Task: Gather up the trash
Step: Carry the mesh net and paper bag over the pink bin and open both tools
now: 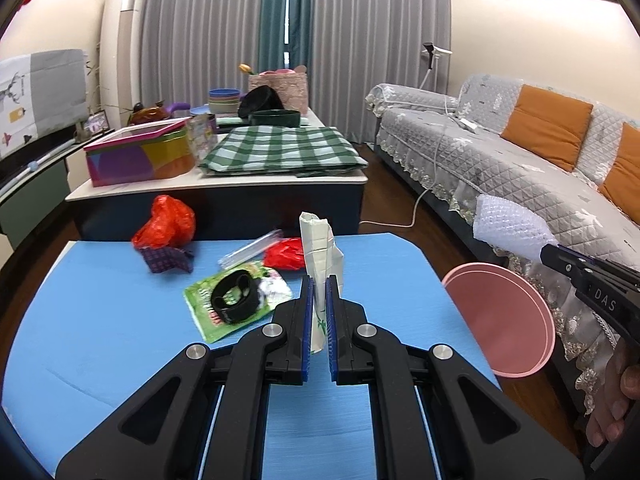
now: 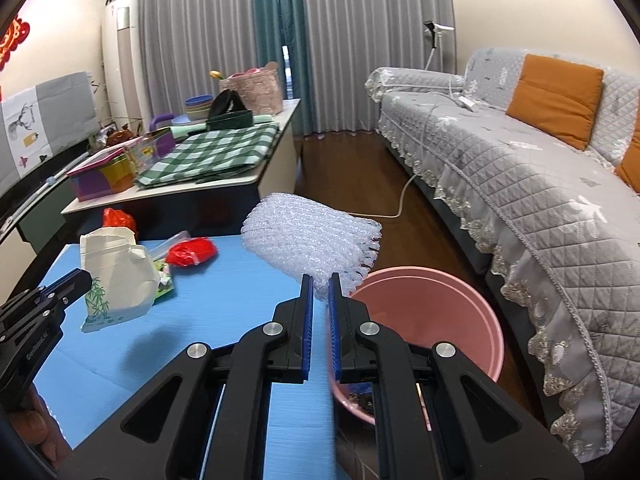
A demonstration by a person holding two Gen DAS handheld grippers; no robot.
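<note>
Your left gripper (image 1: 319, 292) is clamped on a crumpled white paper pack (image 1: 321, 256) with green bamboo print, held above the smooth blue counter (image 1: 100, 320). Your right gripper (image 2: 320, 292) pinches a knobbly sheet of clear bubble wrap (image 2: 308, 240) near the round pink bin (image 2: 440, 320) on the right. Red plastic bags (image 1: 166, 222), a green wrapper (image 1: 208, 312) and a black strap (image 1: 234, 294) lie far-left on the counter. Quilted grey sofa (image 2: 520, 184) right.

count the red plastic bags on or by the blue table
2. One red bag sits at the blue table's far left edge, above a purple checked scrap. The other red bag lies mid-table by a clear plastic sleeve. More may be hidden behind the held items.
</note>
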